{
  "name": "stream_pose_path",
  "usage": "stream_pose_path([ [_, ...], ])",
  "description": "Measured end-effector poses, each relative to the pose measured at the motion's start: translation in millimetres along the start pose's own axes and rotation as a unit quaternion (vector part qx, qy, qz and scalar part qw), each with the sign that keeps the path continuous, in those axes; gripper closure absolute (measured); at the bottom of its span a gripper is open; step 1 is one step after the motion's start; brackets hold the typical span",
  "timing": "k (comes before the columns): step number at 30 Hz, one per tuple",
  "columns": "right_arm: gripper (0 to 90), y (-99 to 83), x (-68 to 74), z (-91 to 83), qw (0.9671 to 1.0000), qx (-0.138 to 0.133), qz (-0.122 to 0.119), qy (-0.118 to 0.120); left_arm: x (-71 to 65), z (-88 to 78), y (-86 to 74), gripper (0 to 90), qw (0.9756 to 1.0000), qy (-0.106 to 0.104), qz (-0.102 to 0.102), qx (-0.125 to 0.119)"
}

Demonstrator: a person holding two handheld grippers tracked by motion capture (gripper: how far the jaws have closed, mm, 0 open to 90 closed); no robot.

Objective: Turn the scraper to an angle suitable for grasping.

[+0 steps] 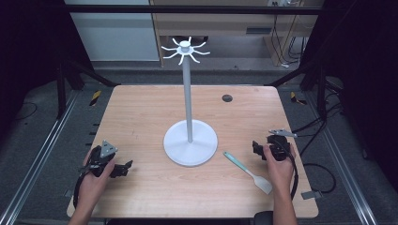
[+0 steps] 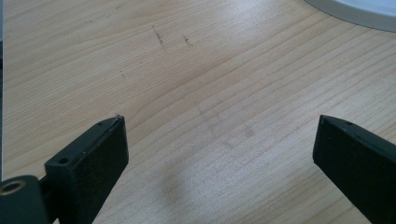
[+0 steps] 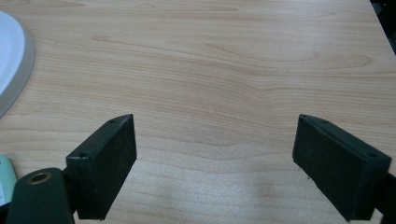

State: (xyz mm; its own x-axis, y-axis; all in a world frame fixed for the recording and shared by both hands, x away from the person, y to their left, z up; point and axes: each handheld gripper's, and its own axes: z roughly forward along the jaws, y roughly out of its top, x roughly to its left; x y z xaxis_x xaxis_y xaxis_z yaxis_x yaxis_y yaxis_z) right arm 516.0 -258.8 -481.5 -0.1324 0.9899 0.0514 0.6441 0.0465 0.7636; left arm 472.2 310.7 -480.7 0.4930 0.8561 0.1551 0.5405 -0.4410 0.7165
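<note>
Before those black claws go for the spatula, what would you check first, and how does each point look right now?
1. Right gripper jaws wide apart, nothing between them: ok.
2. Left gripper jaws wide apart, nothing between them: ok.
3. Spatula lies flat on the table, touched by neither gripper: ok.
4. Spatula beside the right gripper, its teal handle toward the stand: ok.
5. Stand upright mid-table, its top hooks bare: ok.
6. Whether the spatula has a hanging hole: cannot tell.
</note>
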Motion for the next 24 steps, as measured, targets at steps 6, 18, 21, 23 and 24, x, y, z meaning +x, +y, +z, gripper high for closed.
stream_pose_path([
  [6,14.9,1.2,5.3,0.0,0.9999,0.011,-0.005,-0.006,-0.3,-0.6,-0.1,3.1,1.0,0.0,-0.001,-0.001],
  [18,25.7,3.0,22.4,-2.1,0.9989,0.011,-0.042,0.015,-2.0,0.4,0.5,3.2,1.0,-0.001,0.006,0.001],
  [21,37.4,4.0,30.5,-2.6,0.9978,0.013,-0.058,0.03,-2.4,0.6,0.7,3.2,1.0,-0.001,0.006,0.0],
  [23,51.7,4.2,41.4,-2.6,0.995,0.015,-0.082,0.055,-2.0,1.3,0.8,3.2,1.0,-0.002,0.007,0.003],
  [24,55.8,4.0,44.5,-2.4,0.9939,0.018,-0.09,0.062,-2.1,1.6,1.0,3.2,1.0,-0.002,0.008,0.003],
])
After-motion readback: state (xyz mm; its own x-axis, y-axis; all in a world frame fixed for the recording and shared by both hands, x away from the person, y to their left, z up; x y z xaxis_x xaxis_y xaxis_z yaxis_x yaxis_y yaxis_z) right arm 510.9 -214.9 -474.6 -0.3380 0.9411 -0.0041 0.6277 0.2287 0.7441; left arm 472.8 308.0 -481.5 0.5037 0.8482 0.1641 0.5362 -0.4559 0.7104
